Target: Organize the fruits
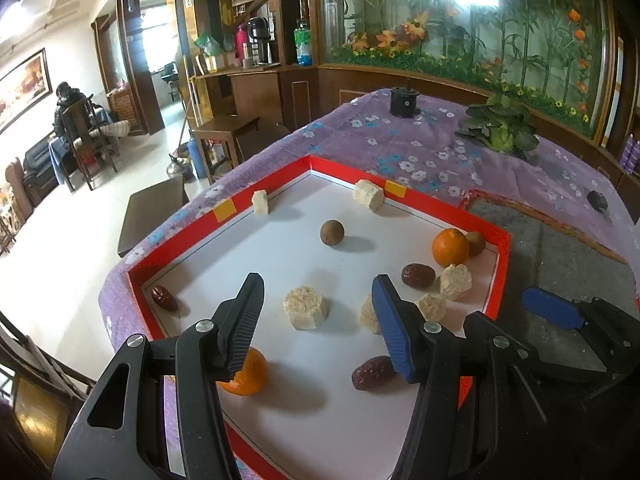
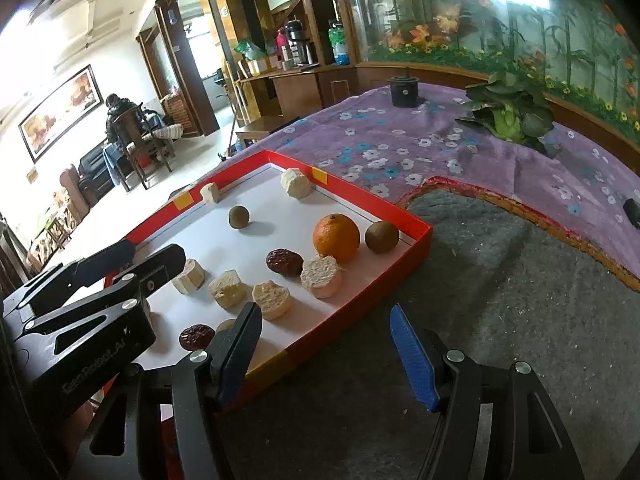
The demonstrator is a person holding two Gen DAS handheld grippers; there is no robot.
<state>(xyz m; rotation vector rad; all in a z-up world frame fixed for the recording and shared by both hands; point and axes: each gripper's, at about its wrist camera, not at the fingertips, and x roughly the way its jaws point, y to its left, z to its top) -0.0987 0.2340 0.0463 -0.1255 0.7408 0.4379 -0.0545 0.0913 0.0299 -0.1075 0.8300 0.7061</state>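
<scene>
Crowding tray (image 1: 498,280): cakes (image 1: 306,307) | dates (image 1: 374,372) | oranges (image 1: 450,247)

Bright daylight, soft shadows (fisheye-warped, dark corners)

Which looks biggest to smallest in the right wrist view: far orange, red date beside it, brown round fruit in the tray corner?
1. Orange, clearly the largest.
2. Brown round fruit and red date look about alike; the date lies a bit nearer the camera, so I would not rank those two.
</scene>
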